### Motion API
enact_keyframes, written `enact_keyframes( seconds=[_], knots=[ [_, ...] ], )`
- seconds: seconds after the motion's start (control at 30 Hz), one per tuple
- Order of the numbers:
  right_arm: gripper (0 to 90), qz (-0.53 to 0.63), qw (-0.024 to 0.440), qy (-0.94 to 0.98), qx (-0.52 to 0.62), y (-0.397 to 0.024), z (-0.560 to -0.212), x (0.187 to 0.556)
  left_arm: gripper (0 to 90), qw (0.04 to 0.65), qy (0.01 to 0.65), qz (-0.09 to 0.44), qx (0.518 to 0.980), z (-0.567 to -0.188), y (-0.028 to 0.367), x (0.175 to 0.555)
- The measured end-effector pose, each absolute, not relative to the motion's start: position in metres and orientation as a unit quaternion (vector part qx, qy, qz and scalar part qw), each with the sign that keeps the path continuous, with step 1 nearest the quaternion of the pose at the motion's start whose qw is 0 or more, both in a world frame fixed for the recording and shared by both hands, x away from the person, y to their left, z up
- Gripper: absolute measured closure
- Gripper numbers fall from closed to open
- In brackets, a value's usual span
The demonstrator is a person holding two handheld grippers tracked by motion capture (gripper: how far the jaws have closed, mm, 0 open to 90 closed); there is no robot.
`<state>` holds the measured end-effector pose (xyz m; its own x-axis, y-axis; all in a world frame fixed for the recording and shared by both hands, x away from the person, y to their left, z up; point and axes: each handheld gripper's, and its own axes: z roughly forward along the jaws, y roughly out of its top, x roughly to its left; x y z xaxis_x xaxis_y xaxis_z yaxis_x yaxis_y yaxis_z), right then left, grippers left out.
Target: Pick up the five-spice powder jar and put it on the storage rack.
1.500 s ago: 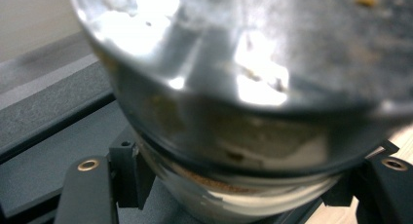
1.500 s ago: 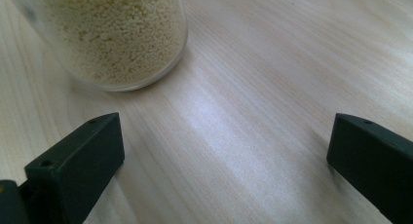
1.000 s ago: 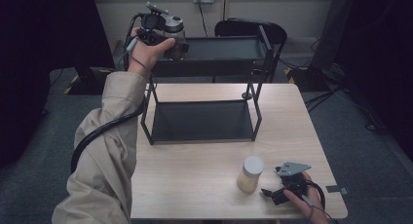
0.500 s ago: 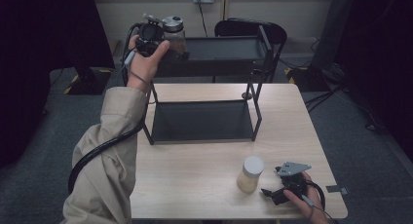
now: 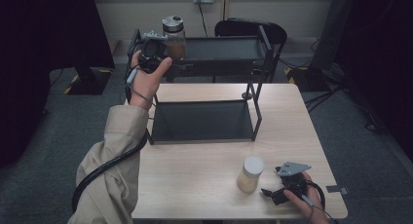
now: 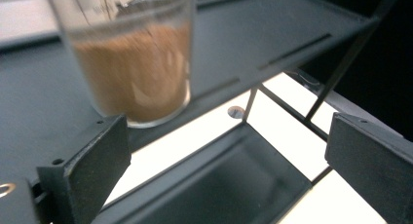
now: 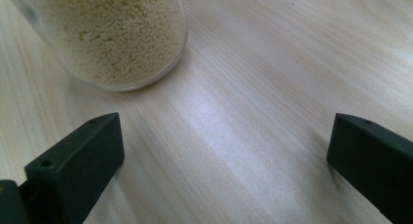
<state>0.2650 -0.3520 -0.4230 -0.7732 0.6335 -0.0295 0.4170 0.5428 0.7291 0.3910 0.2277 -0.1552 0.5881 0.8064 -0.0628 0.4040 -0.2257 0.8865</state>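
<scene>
The brown-filled jar [image 5: 175, 38] stands upright on the top shelf [image 5: 219, 47] of the black rack [image 5: 255, 104], its long axis vertical and its metal lid [image 5: 173, 24] pointing straight up. In the left gripper view the jar [image 6: 134, 63] sits just ahead of the left tool [image 6: 229, 170], beyond its left-hand jaw and outside the gap; the jaws stand wide apart with nothing between them. In the high view the left tool [image 5: 152, 51] is held up at shelf height, just beside the jar; whether it touches the glass I cannot tell.

Below the left tool lie the rack's lower shelf [image 6: 234, 185] and the pale tabletop [image 6: 297, 97].

The second jar [image 5: 250, 174], with a white lid and pale grains, stands upright on the tabletop [image 5: 195, 185] just to the left of the right tool [image 5: 272, 194]. In the right gripper view this jar [image 7: 112, 34] is ahead of the right tool [image 7: 226, 165], and the jaws are spread wide over bare wood.
</scene>
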Motion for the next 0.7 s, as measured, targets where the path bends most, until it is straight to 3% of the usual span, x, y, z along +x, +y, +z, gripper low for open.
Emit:
enact_keyframes(
  seconds=[0.7],
  knots=[
    [0.0, 0.37, 0.147, 0.866, 0.303, -0.352, -0.423, 0.265, 2.3, 0.488, 0.398, 0.189, 0.754, -0.211, 0.234, 0.374]
  ],
)
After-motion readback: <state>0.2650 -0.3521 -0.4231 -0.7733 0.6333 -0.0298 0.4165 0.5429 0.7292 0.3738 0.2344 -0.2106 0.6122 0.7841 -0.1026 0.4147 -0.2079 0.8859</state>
